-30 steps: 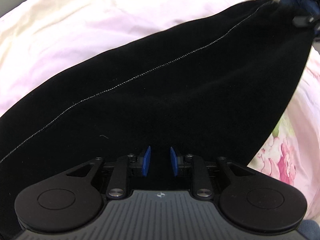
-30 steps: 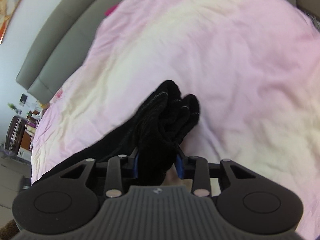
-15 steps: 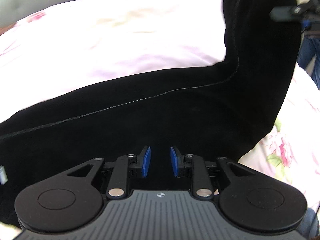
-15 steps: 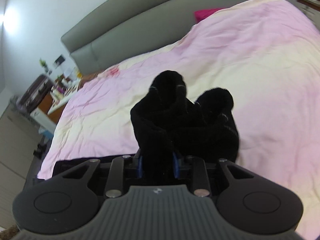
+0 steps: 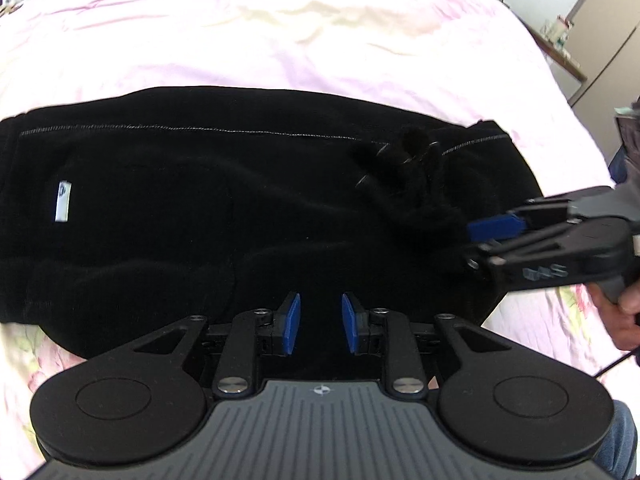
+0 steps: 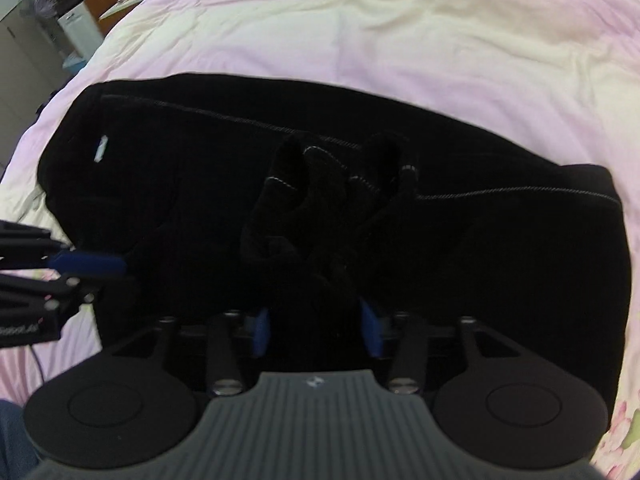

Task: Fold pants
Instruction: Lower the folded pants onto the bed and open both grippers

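The black pants [image 5: 200, 208] lie across the pink bed, folded over on themselves, with a grey seam line and a small white label [image 5: 63, 196] at the left. My right gripper [image 6: 316, 328] is shut on a bunched end of the pants [image 6: 320, 208] and holds it over the flat layer; it also shows in the left wrist view [image 5: 480, 236] at the right. My left gripper [image 5: 318, 324] is open and empty, just above the near edge of the pants. It shows at the left edge of the right wrist view [image 6: 86, 266].
The pink and cream bedspread [image 5: 320, 32] spreads behind the pants, with a flower print at the near corners [image 5: 24, 356]. Furniture stands beyond the bed's left edge [image 6: 80, 12]. A cupboard stands at the far right [image 5: 592, 20].
My right gripper has carried the bunched end of the pants down from high in the air and over the rest of the pants, doubling them. My left gripper stayed open at the near edge.
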Action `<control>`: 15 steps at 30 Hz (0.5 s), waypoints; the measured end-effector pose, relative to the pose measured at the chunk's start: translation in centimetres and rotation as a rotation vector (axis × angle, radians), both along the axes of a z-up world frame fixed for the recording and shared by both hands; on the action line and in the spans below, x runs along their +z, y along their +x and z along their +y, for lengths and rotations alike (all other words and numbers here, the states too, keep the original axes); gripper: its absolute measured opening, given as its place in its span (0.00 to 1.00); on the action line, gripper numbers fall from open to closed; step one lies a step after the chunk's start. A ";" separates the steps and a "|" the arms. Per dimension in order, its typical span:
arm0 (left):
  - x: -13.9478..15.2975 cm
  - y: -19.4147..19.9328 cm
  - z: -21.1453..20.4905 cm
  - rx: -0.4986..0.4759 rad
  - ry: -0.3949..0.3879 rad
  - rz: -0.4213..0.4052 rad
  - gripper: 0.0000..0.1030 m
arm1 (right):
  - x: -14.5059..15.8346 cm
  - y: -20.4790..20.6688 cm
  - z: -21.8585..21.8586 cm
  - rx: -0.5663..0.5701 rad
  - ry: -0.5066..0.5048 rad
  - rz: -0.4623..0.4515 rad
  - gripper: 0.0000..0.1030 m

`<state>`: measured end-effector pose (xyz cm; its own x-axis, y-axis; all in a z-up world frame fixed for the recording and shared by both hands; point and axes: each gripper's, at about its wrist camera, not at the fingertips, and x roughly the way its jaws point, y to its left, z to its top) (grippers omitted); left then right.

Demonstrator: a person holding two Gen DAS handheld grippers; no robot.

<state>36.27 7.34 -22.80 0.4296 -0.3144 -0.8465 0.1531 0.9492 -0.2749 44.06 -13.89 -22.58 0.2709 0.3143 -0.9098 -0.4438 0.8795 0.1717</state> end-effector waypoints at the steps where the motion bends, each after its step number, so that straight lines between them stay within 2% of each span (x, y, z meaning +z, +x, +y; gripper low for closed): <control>1: -0.1 -0.4 0.5 0.012 -0.017 -0.004 0.34 | 0.5 -0.4 -0.1 0.015 0.008 0.003 0.51; 4: 0.0 -0.5 1.9 0.033 -0.049 -0.004 0.34 | 2.1 -0.5 -1.1 0.003 0.046 0.007 0.51; 8: 0.9 -1.1 2.2 0.048 -0.071 -0.003 0.34 | 2.6 1.8 -1.9 -0.115 0.039 -0.019 0.48; 11: 0.7 -1.5 2.7 0.063 -0.084 0.006 0.34 | 0.9 4.0 -0.9 -0.178 0.011 0.002 0.47; 15: 0.5 -1.5 3.4 0.068 -0.090 0.025 0.34 | -3.3 4.8 0.8 -0.193 -0.058 0.091 0.49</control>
<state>34.74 10.75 -22.28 0.4315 -0.3604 -0.8270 0.0812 0.9285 -0.3623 48.89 -13.06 -25.84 0.2370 0.2113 -0.9483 -0.2513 0.9562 0.1502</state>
